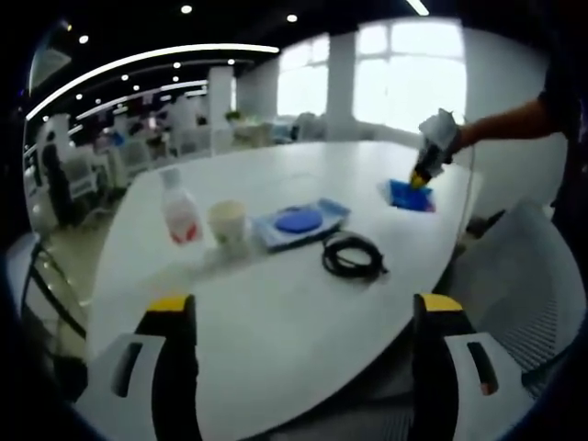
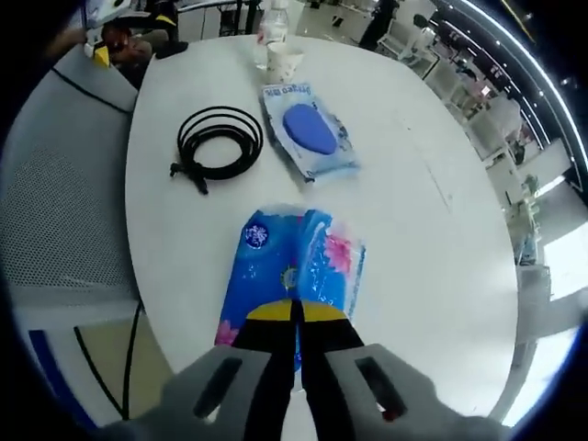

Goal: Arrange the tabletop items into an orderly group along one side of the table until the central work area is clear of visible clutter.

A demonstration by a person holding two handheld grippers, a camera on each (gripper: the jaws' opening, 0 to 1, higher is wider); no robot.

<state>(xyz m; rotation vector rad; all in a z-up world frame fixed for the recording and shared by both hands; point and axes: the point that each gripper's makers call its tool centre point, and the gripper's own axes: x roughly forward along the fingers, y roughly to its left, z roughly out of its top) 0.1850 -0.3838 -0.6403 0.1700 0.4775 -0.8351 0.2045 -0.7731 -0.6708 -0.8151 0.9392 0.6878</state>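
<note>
Right gripper [image 2: 299, 317]: we see its 2 jaws pressed together over the near edge of the blue tissue pack [image 2: 294, 271]; they look clamped on the wrapper, though the pinch point itself is hidden under the tips.
Tissue pack: lies flat near the table [image 2: 432, 165] edge, directly ahead of the right gripper, its long axis running along the jaws' line.
Left gripper [image 1: 308, 317]: jaws wide apart, holding nothing, hovering at the other end of the table; from here the right gripper [image 1: 424, 170] sits far across on the tissue pack [image 1: 409, 196].
Group: beyond the pack, along the same line, lie the coiled black cable [image 2: 219, 140], the flat pack with a blue oval [image 2: 308, 130], then the paper cup [image 2: 282, 62] and bottle [image 2: 274, 23].
Nearer hand: we judge the right holds the pack; the left is well apart from it.
Coming move: we judge a pull or slide forward along the pack's long axis, toward the cable and flat pack, would close the gap.
</note>
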